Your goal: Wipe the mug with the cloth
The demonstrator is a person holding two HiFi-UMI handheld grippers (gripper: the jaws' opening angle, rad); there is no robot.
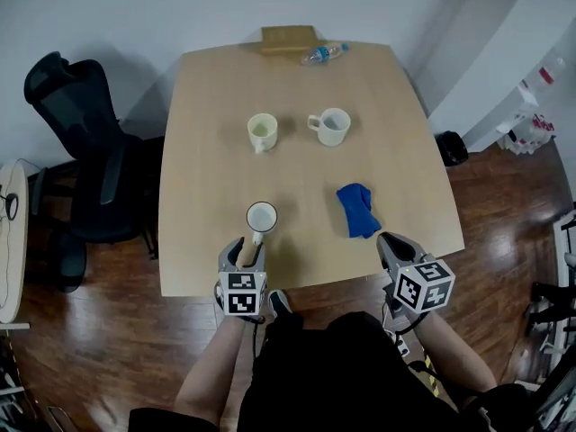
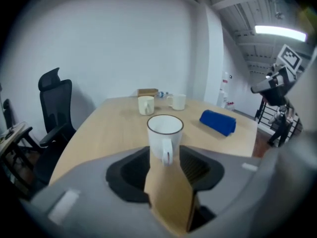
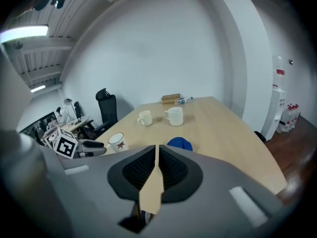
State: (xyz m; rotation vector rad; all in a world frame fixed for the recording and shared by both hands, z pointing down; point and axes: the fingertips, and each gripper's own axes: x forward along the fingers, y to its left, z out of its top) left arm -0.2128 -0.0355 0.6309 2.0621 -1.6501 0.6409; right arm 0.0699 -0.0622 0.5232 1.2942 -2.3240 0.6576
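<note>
White mug (image 1: 262,216), just ahead of left claw (image 1: 247,248)

Past the middle of the wooden table (image 1: 207,133) stand 2 mugs, apart: a cream mug (image 1: 262,131) and a white mug (image 1: 332,126). At the table's far edge lie a brown box (image 1: 288,40) and a plastic bottle (image 1: 323,53). Left of the table stands a black office chair (image 1: 85,142).

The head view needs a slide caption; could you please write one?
Open left gripper faces the nearest mug by its handle; shut right gripper is near the cloth.
</note>
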